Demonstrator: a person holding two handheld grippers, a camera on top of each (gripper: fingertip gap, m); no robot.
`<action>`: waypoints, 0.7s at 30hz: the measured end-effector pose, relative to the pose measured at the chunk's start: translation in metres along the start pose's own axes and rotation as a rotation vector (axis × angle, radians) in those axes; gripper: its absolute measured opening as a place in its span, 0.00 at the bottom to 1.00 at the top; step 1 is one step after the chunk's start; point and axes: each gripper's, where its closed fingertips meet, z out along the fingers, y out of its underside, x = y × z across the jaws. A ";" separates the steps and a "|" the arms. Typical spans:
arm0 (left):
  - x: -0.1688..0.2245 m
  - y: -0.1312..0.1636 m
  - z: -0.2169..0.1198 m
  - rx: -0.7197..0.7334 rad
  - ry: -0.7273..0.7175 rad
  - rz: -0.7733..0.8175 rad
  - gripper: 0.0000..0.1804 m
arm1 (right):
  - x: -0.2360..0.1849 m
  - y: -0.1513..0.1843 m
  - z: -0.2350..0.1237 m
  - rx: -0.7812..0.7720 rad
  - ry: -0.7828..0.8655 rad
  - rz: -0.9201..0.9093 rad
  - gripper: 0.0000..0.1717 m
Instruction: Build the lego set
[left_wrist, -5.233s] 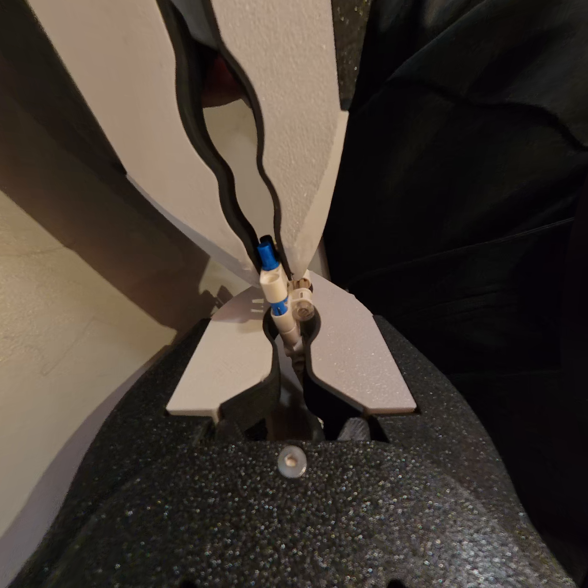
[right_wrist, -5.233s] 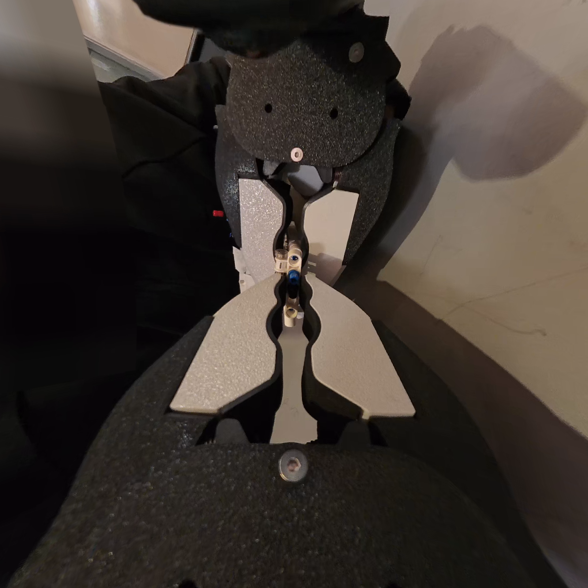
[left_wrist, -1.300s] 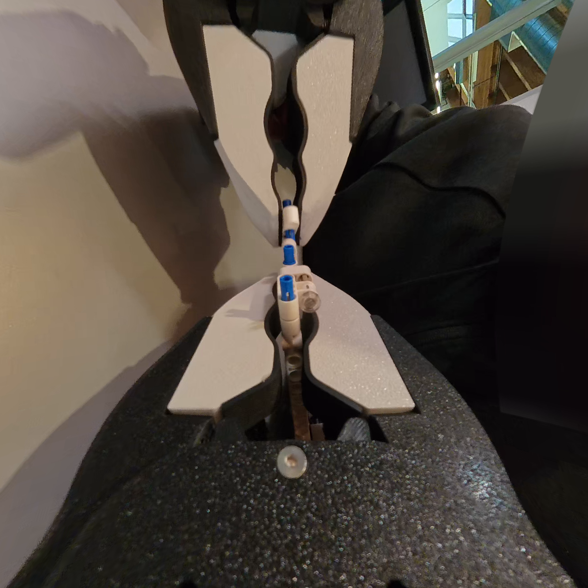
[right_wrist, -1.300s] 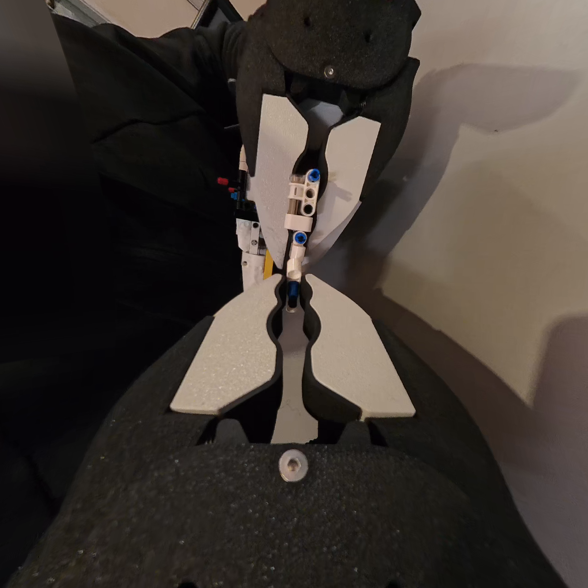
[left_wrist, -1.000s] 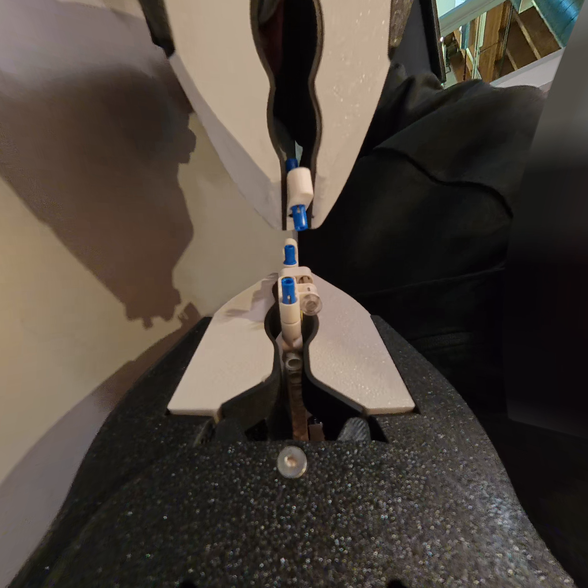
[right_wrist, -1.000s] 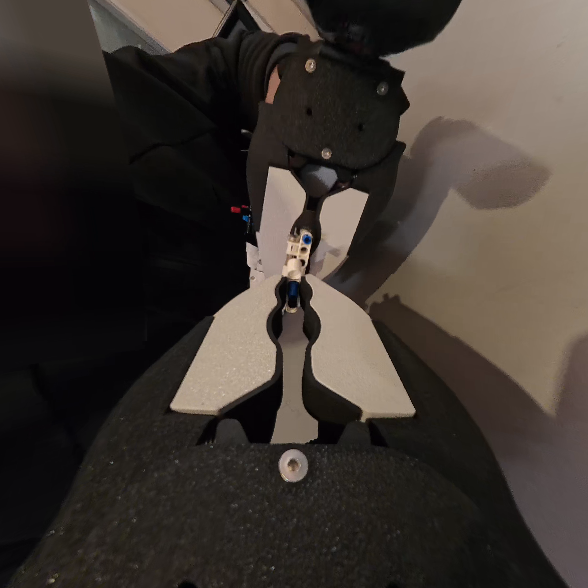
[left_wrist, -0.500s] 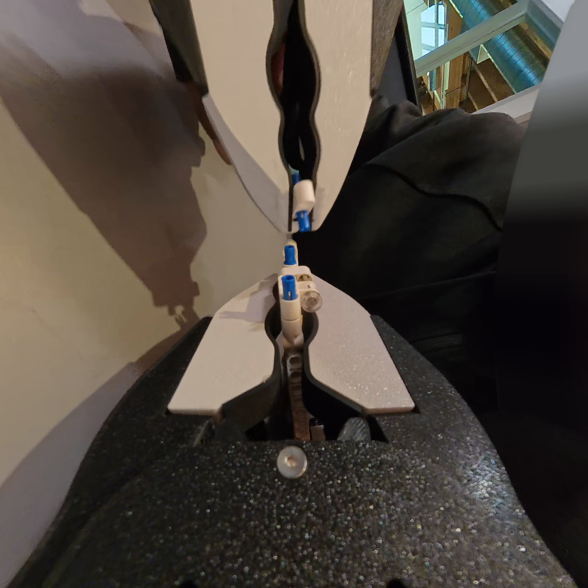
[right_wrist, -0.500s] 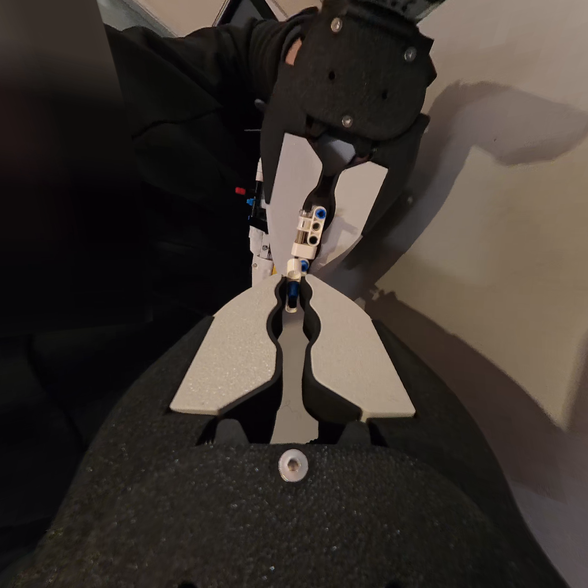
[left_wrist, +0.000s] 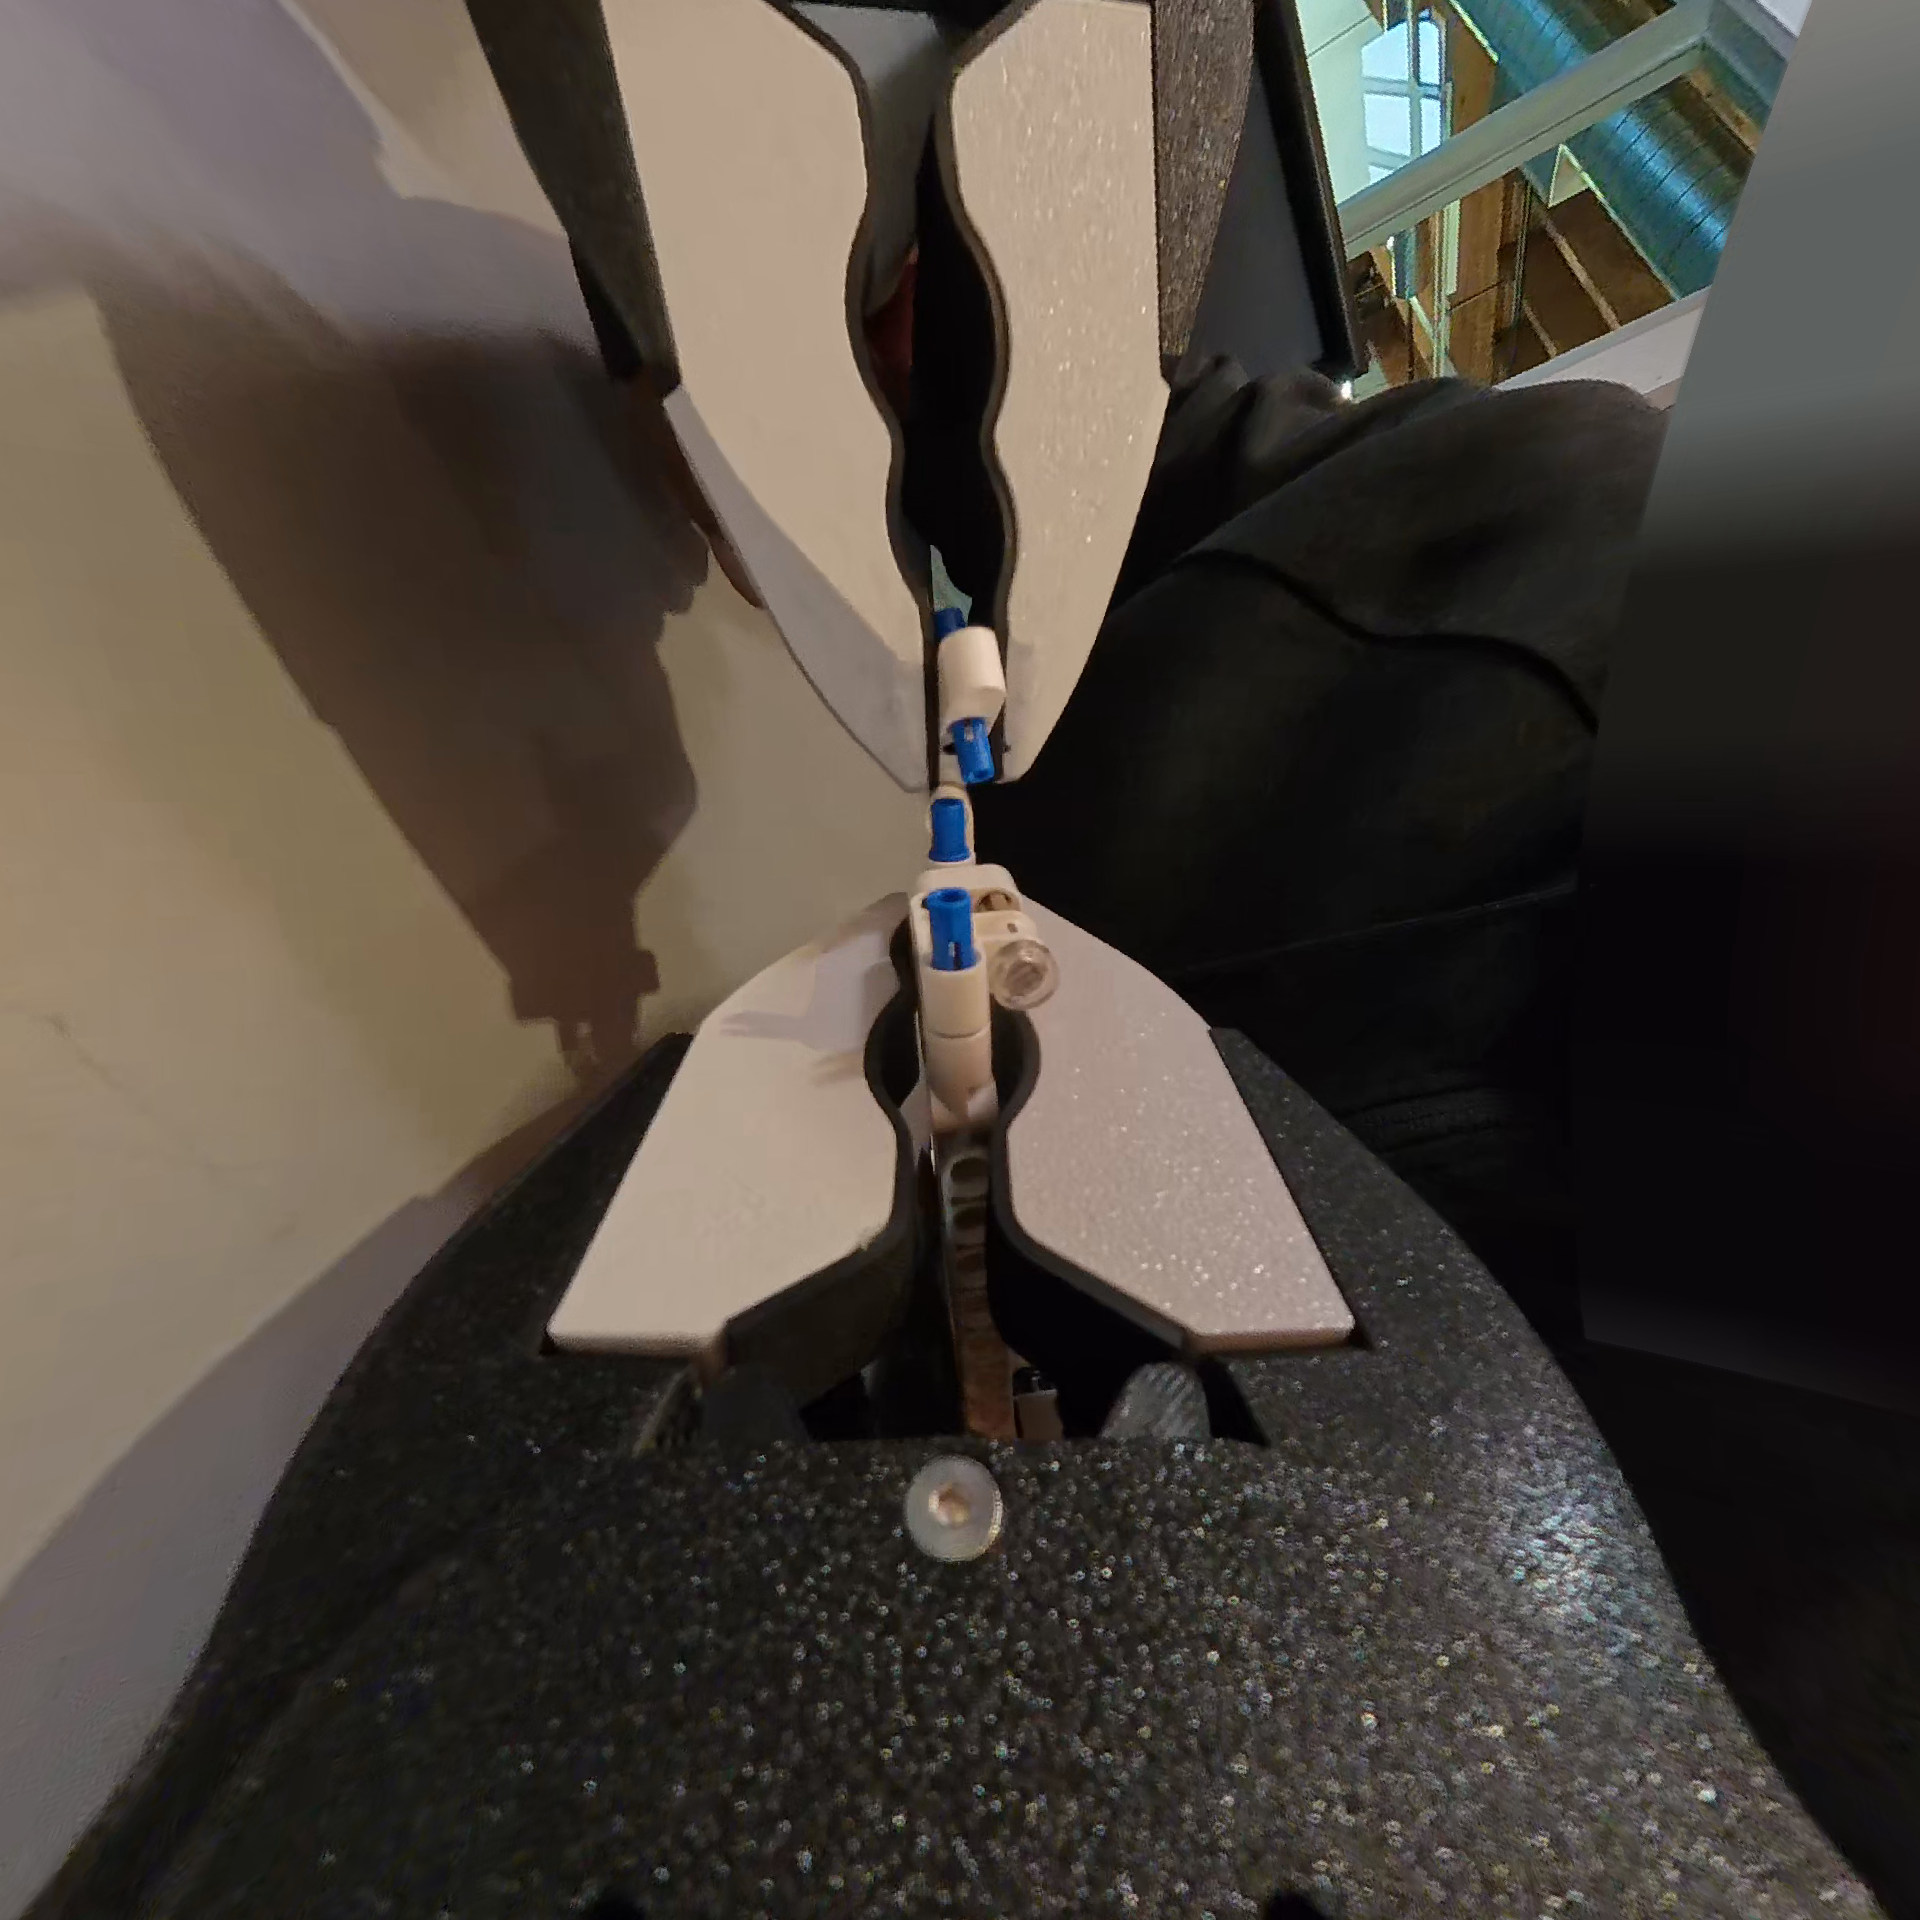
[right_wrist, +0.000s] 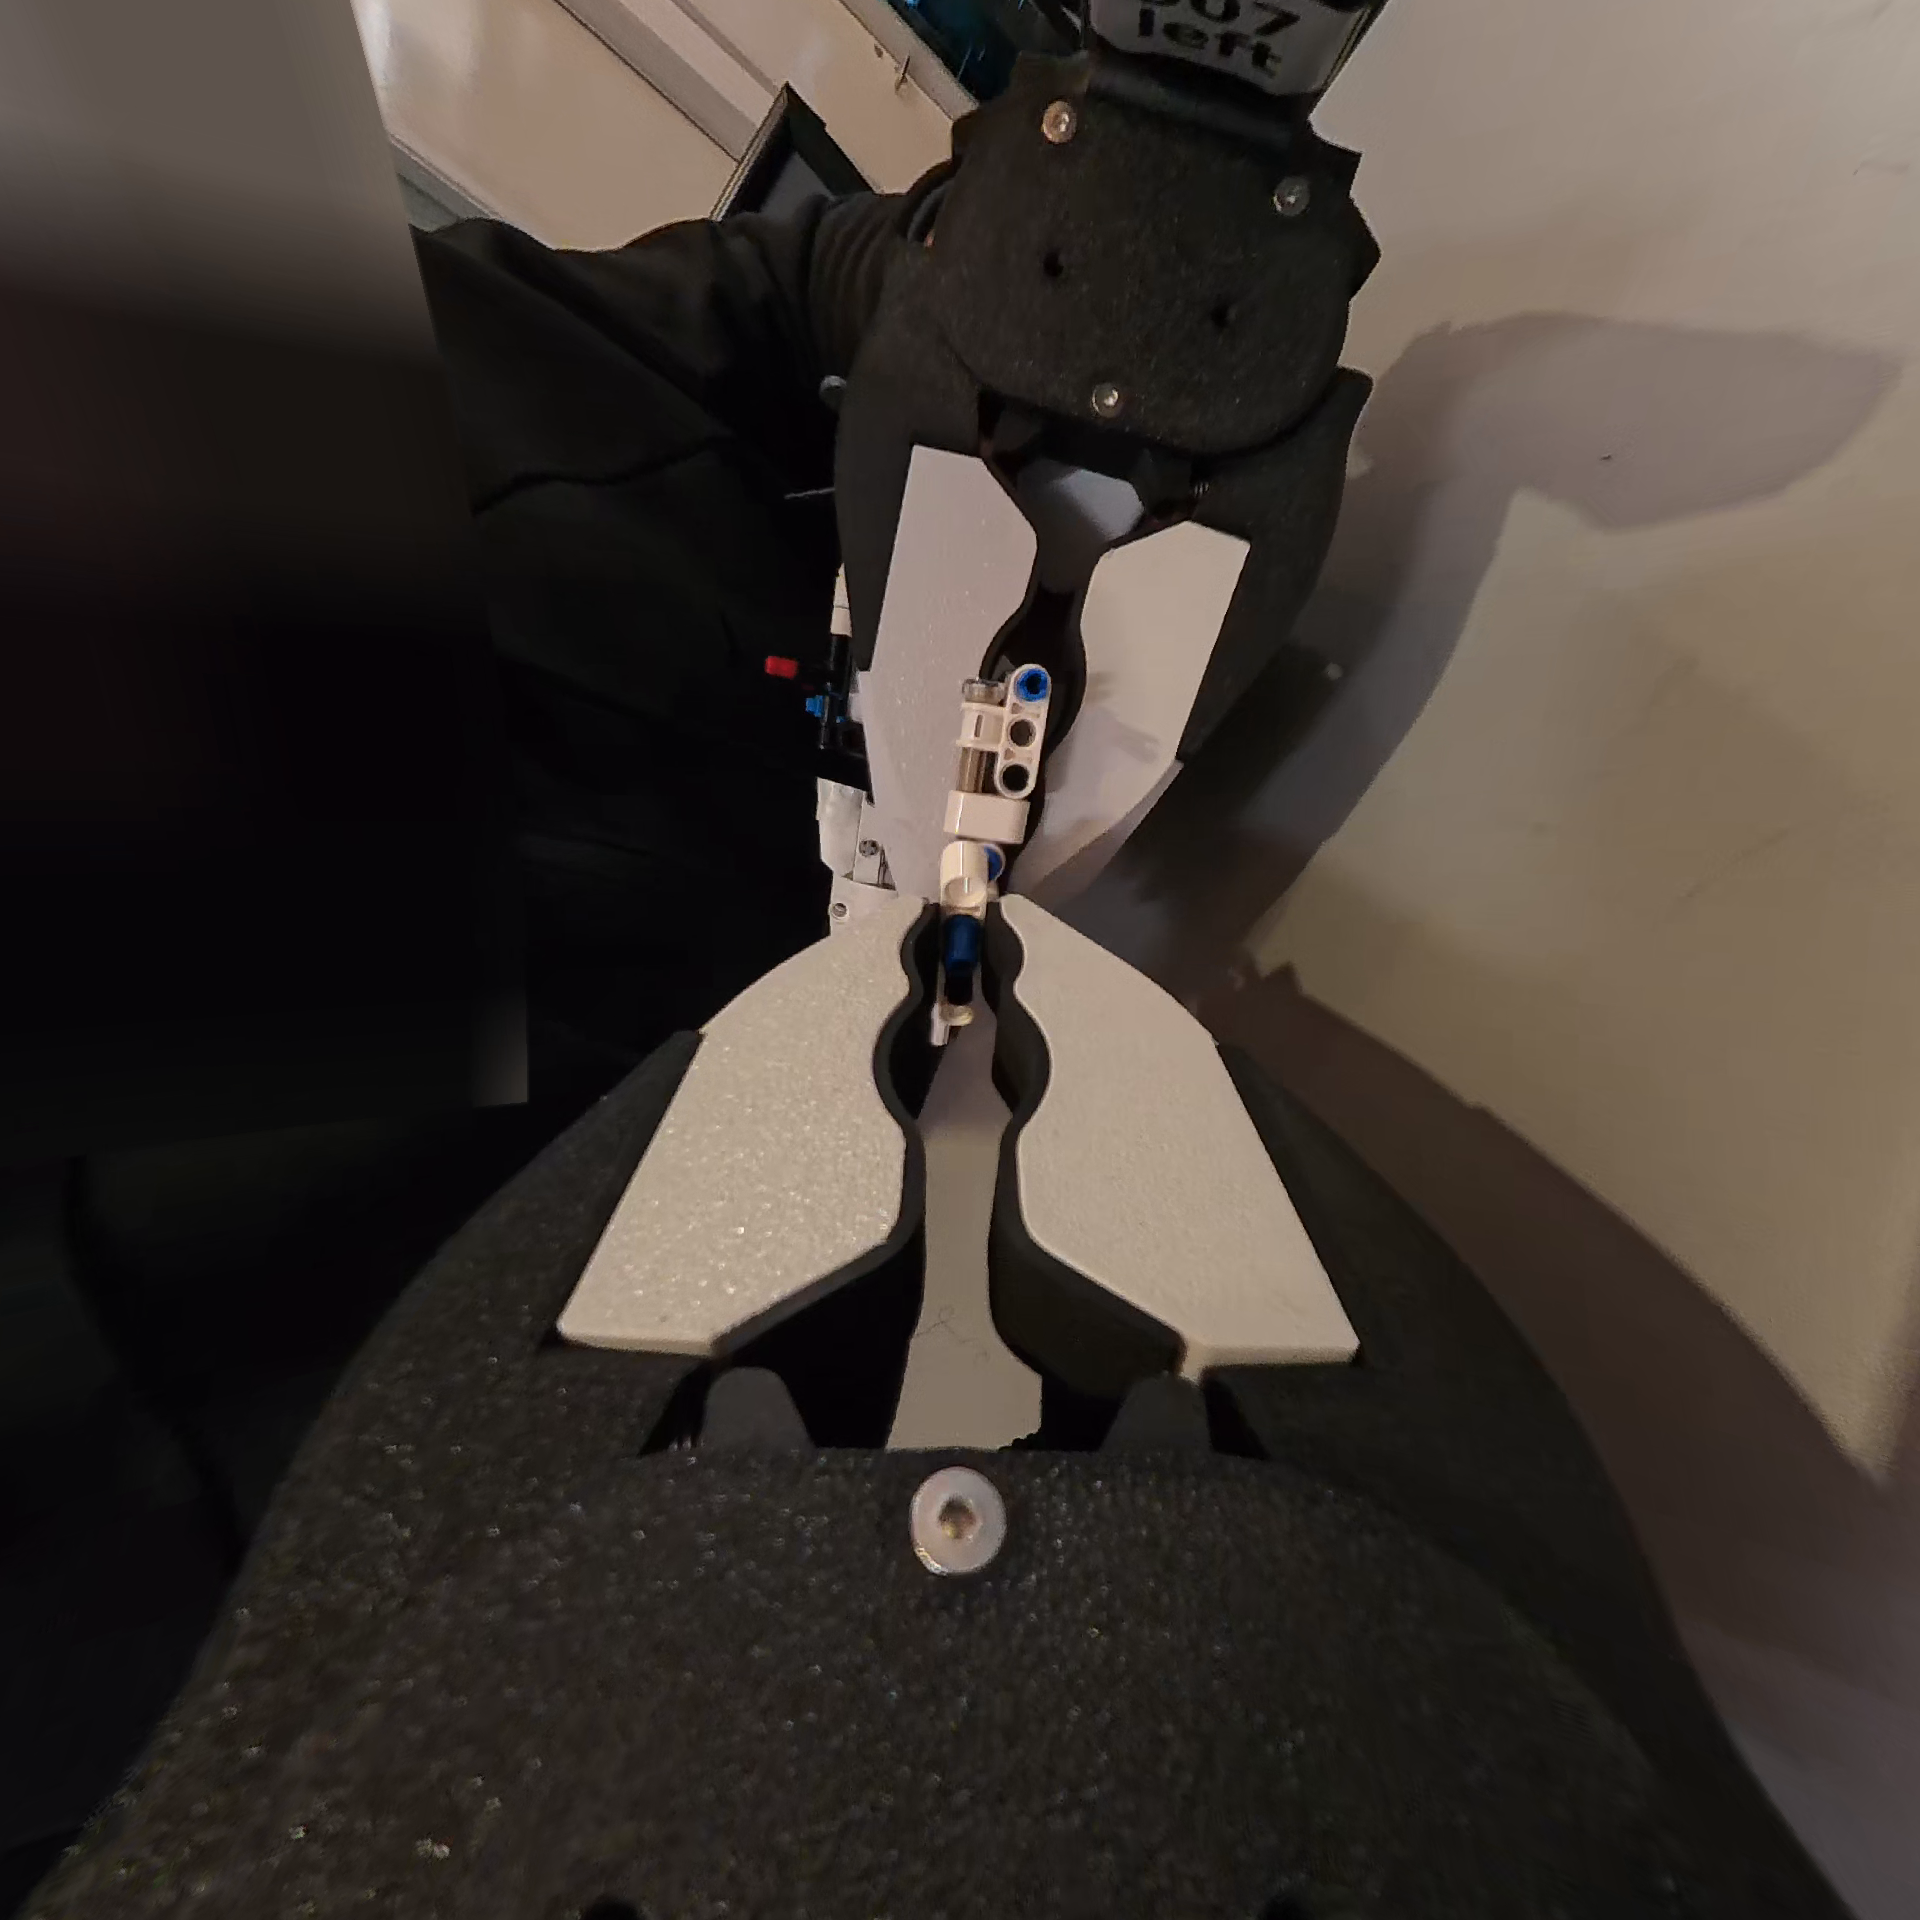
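My left gripper (left_wrist: 961, 925) is shut on a white pin-and-beam assembly (left_wrist: 956, 997) with blue pins and a clear round stud. The assembly also shows in the right wrist view (right_wrist: 1003, 748), between the left gripper's fingers. My right gripper (right_wrist: 961, 914) is shut on a small white connector (right_wrist: 964, 878) with a blue pin. In the left wrist view this connector (left_wrist: 971, 681) sits between the right gripper's fingertips, coming from above. The two grippers face each other tip to tip. The connector's blue pin (left_wrist: 974, 753) hangs just above the assembly's top blue pin (left_wrist: 948, 828). I cannot tell whether they touch.
A beige surface (left_wrist: 260, 831) with gripper shadows lies to the left. A person's dark clothing (left_wrist: 1351, 779) fills the right side. A partly built white model (right_wrist: 847, 821) with red and blue bits shows behind the left gripper. A window and beams (left_wrist: 1507, 208) are at top right. Both grippers' tips are close together, under 4 cm apart.
Both grippers stay shut on their pieces. The right gripper has drawn back a little in the left wrist view and tilted slightly. The pins stay close, tip to tip.
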 end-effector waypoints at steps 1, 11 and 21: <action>0.000 0.000 0.000 -0.001 -0.004 0.002 0.05 | -0.001 0.001 -0.001 0.000 0.003 -0.002 0.04; 0.004 -0.001 0.006 -0.004 -0.029 0.008 0.05 | -0.008 -0.014 -0.008 0.019 0.013 -0.031 0.04; 0.006 -0.002 0.010 -0.011 -0.042 0.011 0.05 | -0.006 -0.017 0.000 -0.040 -0.017 -0.025 0.04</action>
